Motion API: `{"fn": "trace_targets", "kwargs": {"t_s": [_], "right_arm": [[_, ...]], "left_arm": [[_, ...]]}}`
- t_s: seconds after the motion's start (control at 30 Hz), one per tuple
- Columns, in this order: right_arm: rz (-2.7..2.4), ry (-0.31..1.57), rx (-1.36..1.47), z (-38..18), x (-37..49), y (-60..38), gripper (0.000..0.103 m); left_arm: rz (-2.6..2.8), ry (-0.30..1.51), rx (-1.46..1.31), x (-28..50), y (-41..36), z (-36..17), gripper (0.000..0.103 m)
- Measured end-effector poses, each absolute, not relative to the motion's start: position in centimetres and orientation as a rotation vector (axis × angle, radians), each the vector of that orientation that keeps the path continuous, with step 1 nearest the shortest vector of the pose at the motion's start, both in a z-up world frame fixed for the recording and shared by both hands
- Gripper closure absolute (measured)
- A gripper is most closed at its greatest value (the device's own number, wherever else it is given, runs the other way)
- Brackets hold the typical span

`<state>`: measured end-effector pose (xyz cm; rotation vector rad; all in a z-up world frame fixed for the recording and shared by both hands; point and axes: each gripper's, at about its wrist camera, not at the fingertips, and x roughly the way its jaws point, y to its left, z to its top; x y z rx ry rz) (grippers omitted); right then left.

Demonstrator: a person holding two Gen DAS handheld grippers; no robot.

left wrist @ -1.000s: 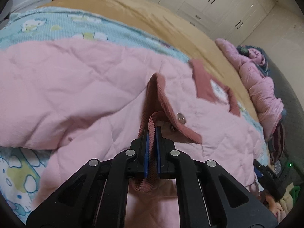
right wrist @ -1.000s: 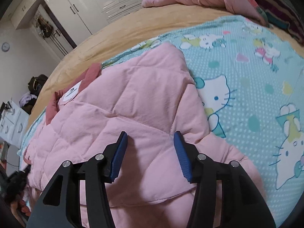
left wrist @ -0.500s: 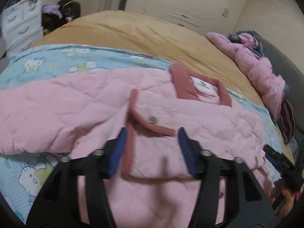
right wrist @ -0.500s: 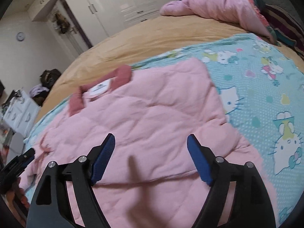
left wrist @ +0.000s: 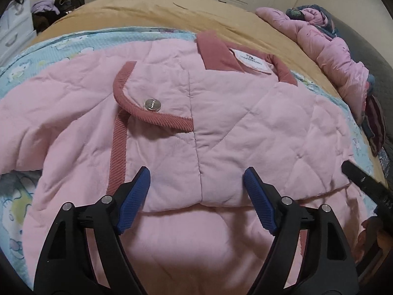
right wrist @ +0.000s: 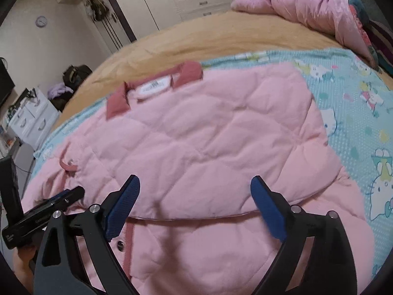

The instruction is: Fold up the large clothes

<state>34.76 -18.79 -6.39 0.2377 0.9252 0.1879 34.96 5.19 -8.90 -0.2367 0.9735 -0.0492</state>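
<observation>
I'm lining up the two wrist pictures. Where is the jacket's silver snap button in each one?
Left wrist: the snap button sits left of centre, on the dark pink trimmed flap.
Right wrist: small at far left, by the same trim.
Shared landmark: the white neck label inside the collar.

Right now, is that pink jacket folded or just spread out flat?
Partly folded. The jacket has both sides turned in over its middle, meeting at a seam, and the cuff lies on top. Its lower part is not yet folded up.
</observation>
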Motion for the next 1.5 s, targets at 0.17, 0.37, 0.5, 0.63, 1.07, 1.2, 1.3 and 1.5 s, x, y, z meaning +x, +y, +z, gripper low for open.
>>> {"fn": "trace_targets", "kwargs": {"t_s": [0.17,0.37,0.5,0.63,1.07,1.2,1.3,1.5], "right_arm": [[0.183,0.981,0.168,-8.7,35.5,-18.1,0.011],[0.18,0.942,0.214,-6.9,34.9,-18.4,0.011],[0.202,0.883,0.211,-4.8,34.1,-17.9,0.007],[0.223,0.837,0.194,-3.0,33.4,-16.9,0.005],[0.331,0.711,0.186,1.6,31.1,-12.1,0.004],[0.356,0.697,0.168,2.4,30.6,-10.5,0.004],[0.359,0.694,0.157,2.8,30.4,-9.4,0.004],[0.4,0.683,0.118,3.9,29.9,-6.1,0.004]], "left_arm": [[-0.061,0.973,-0.247,35.1,5.3,-9.2,0.029],[-0.053,0.939,-0.268,34.4,5.8,-7.1,0.015],[0.017,0.883,-0.247,33.4,6.9,-4.9,0.009],[0.083,0.859,-0.262,32.3,8.8,-3.5,0.009],[0.213,0.804,-0.324,29.3,14.6,-1.4,0.009],[0.239,0.787,-0.362,28.7,16.1,-1.1,0.009],[0.256,0.788,-0.387,28.3,17.2,-1.1,0.009],[0.306,0.78,-0.414,27.3,19.9,-0.8,0.009]]}}
